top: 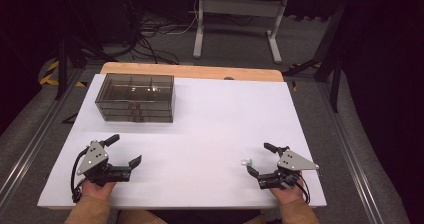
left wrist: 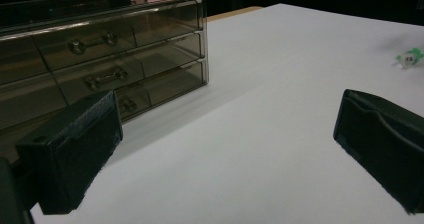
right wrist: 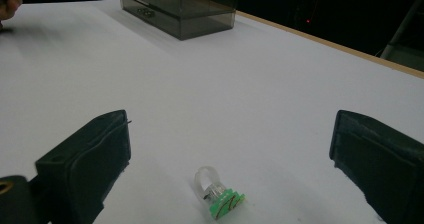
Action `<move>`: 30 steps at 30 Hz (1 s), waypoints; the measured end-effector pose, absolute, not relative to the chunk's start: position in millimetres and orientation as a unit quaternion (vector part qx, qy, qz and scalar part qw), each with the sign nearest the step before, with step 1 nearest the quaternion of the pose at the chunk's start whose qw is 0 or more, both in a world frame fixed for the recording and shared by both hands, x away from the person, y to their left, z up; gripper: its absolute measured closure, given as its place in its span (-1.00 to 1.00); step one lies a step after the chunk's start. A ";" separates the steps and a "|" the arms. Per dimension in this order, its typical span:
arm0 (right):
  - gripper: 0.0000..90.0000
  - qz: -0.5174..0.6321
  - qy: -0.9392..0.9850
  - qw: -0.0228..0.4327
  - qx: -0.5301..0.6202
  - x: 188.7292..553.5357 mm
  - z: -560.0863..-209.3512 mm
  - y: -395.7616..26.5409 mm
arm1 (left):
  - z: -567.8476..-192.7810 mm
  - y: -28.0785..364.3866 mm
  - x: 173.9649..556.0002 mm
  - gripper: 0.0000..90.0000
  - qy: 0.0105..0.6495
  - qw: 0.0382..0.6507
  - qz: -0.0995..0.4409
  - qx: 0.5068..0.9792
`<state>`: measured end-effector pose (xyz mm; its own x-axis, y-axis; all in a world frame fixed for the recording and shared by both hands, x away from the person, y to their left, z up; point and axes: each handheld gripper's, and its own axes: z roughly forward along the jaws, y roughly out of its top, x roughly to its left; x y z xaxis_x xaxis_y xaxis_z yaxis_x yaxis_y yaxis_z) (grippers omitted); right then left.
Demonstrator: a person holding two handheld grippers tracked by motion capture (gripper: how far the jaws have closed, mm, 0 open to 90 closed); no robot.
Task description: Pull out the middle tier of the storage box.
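A smoky clear drawer box (top: pixel 135 97) with three drawers stands at the back left of the white table (top: pixel 215 114); it fills the upper left of the left gripper view (left wrist: pixel 100 59) and sits far off in the right gripper view (right wrist: pixel 180 6). A small clear ring with a green top (top: pixel 246 162) lies near the front right. In the right gripper view the ring (right wrist: pixel 217 191) lies between the wide-apart jaws of my right gripper (right wrist: pixel 230 164), untouched. My right gripper (top: pixel 262 158) is open. My left gripper (top: pixel 124 150) is open at the front left, empty, facing the drawers (left wrist: pixel 225 149).
The ring (left wrist: pixel 410 58) also appears small at the far right of the left gripper view. A wooden table edge (top: pixel 192 70) runs behind the white surface. Cables and a desk frame (top: pixel 235 24) lie on the floor beyond. A hand (right wrist: pixel 9 1) is at the top left of the right gripper view.
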<state>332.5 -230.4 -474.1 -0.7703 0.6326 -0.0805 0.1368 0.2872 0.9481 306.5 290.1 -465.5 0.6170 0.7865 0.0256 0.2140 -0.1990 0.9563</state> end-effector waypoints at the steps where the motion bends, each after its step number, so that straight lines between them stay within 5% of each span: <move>1: -0.93 0.542 0.769 0.228 0.250 332.5 -474.1 -230.5 | -465.5 290.1 306.6 -0.99 0.344 0.531 0.267 0.727; 30: -0.93 0.548 0.768 0.222 0.248 332.4 -474.1 -230.3 | -454.2 285.1 309.1 -0.99 0.321 0.527 0.244 0.748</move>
